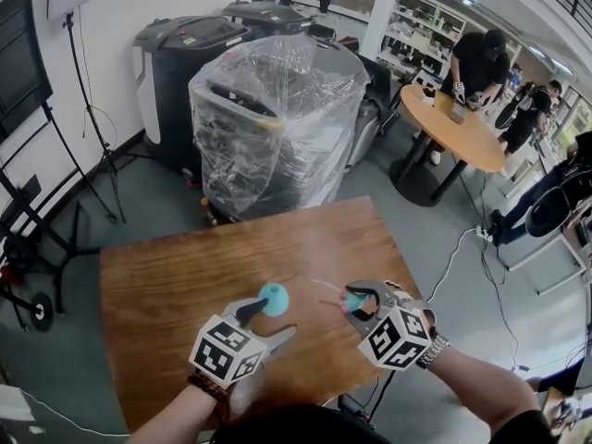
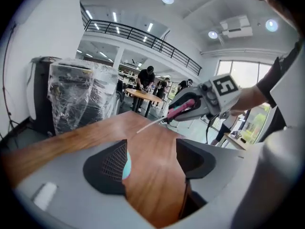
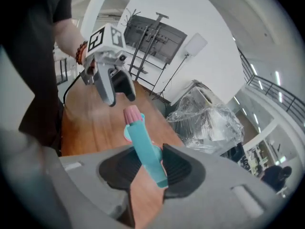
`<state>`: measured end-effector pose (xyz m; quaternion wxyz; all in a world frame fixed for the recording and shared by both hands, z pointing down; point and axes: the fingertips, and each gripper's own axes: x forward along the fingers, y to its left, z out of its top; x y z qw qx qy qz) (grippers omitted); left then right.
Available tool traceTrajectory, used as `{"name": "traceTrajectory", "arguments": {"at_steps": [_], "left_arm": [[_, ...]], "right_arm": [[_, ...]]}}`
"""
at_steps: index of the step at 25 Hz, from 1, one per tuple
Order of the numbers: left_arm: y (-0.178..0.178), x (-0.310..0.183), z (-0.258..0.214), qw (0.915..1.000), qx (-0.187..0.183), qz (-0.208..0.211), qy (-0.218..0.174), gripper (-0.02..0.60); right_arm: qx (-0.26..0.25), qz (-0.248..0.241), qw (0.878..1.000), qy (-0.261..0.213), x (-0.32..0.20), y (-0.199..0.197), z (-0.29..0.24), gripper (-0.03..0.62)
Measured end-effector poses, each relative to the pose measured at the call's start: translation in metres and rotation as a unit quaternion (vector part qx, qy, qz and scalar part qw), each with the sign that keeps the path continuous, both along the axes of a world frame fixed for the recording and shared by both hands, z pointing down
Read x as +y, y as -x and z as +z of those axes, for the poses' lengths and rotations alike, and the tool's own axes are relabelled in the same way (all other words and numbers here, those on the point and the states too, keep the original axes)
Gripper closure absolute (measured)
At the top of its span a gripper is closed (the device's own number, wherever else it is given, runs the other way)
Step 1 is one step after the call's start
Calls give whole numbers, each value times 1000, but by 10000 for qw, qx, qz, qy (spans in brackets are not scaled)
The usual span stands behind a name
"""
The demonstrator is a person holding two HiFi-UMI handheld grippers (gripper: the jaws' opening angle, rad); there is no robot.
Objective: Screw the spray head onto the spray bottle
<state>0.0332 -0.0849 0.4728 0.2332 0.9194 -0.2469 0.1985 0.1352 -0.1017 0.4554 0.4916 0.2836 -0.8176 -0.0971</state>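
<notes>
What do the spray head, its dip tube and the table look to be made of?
The spray head looks like moulded plastic: smooth, even matte teal with a pink nozzle tip. The dip tube is thin, pale and see-through, probably flexible plastic. The table shows brown grain with a slight sheen: wood or wood-look laminate, I can't tell which.

Left gripper view: only a thin edge of the spray bottle (image 2: 126, 166) shows behind one pad (image 2: 110, 163) of the left claw (image 2: 151, 159). Head view: the right claw (image 1: 361, 302) covers most of the spray head (image 1: 352, 298).
</notes>
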Motion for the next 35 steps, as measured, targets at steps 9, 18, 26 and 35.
{"name": "traceTrajectory", "arguments": {"at_steps": [9,18,26,35], "left_arm": [[21,-31,79,9924,-943,-462,-648,154],[3,-53,146,9861,-1517,-263,-624,127],[1,-61,166,9775,-1890,-231,-904,179],[7,-54,154,9637,-2398,83,-1171,209]], "right_arm": [[-1485,911,9788,1077,1,6,-30,474],[-1869,1052,9669,1379,8,14,-46,474],[-1697,751,9735,1336,6,27,-50,474],[-1516,417,9795,1261,8,38,-46,474]]}}
